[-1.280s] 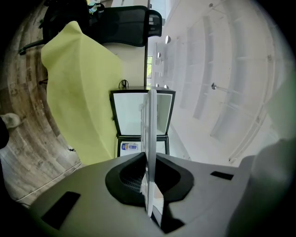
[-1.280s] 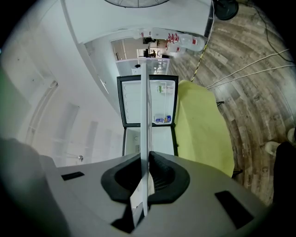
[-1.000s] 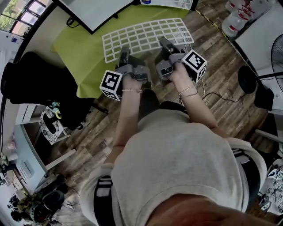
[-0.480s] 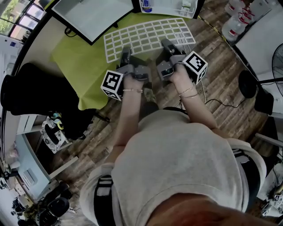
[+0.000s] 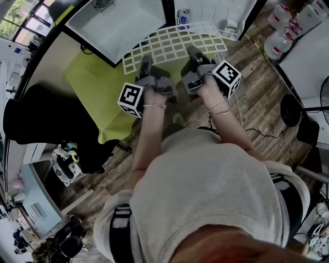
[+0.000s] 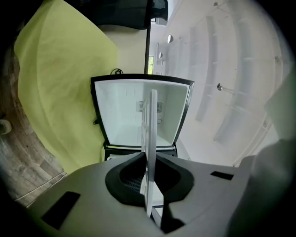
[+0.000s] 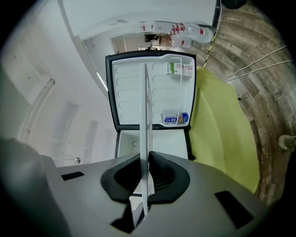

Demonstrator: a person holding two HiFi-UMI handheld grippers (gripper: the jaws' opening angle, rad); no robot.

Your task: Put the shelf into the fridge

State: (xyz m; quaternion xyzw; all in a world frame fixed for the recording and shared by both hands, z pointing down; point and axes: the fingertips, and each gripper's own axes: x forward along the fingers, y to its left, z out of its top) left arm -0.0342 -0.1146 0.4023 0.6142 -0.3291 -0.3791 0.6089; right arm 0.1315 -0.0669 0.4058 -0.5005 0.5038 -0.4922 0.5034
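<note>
Plank floor (image 5: 259,77), wood-look, runs under everything. A yellow-green cloth (image 5: 95,85) lies spread on it; its far edge meets the fridge.

Fridge (image 5: 115,25): small, black-framed, white inside, standing open at the cloth's far edge. Its door (image 5: 218,15) is swung wide on the person's right. In the right gripper view the door's inner rack carries a blue-and-white carton (image 7: 172,118).

Shelf (image 5: 172,43): white wire grid, held level in the air over the far part of the cloth, long side across. Its far edge is at the fridge's open front; whether it has crossed the threshold cannot be told. Both gripper views see the shelf edge-on, as a thin white upright line aimed at the fridge.

Left gripper (image 5: 145,62): jaws pressed onto the near edge of the shelf, left of middle; the left gripper view shows the wire pinched between the dark pads.

Right gripper (image 5: 193,52): likewise clamped on the shelf's near edge, right of middle, wire between its pads.

Clear bottles (image 5: 282,31) stand on the floor, right of the door.
</note>
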